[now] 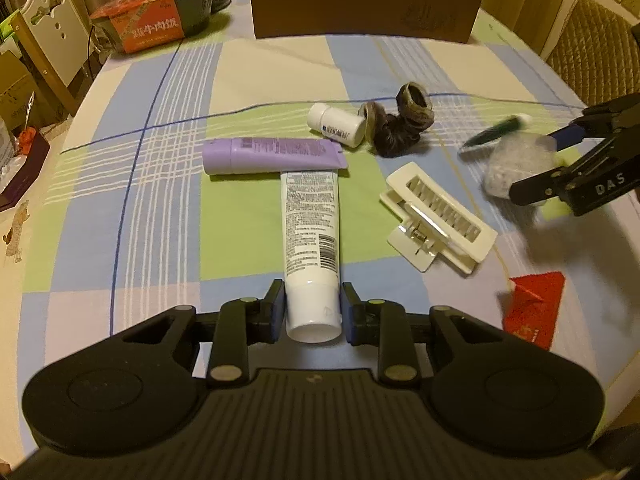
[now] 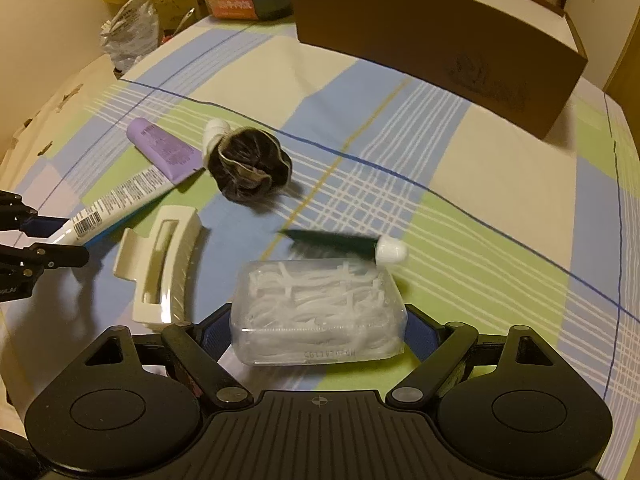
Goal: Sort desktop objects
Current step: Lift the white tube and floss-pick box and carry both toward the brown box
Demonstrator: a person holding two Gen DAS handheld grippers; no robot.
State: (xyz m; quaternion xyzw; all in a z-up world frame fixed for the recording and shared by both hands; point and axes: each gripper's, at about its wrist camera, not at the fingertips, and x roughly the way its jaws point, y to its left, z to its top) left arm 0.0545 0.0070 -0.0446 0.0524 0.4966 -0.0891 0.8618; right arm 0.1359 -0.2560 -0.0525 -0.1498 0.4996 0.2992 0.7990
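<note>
Left tool sits clamped on the cap end of the white tube, its blue pads pressed to either side of the cap. That tube lies on the checked cloth of the desk, its far end touching the purple tube, which lies crosswise. Beyond them a small white bottle lies on its side against a dark scrunchie. A cream hair claw lies just right of the white tube, and a red card lies toward the desk's near right edge. At the far edge stand a brown cardboard box and an instant-noodle bowl. Toward the right edge the right tool holds a clear floss-pick box.

From the right wrist, the right tool grips the floss-pick box between its pads — lifted or resting, I cannot tell. A green pen with a white cap lies just beyond it, blurred. The hair claw lies to the left, with the scrunchie and purple tube farther off, and the left tool holds the white tube near the left edge.
</note>
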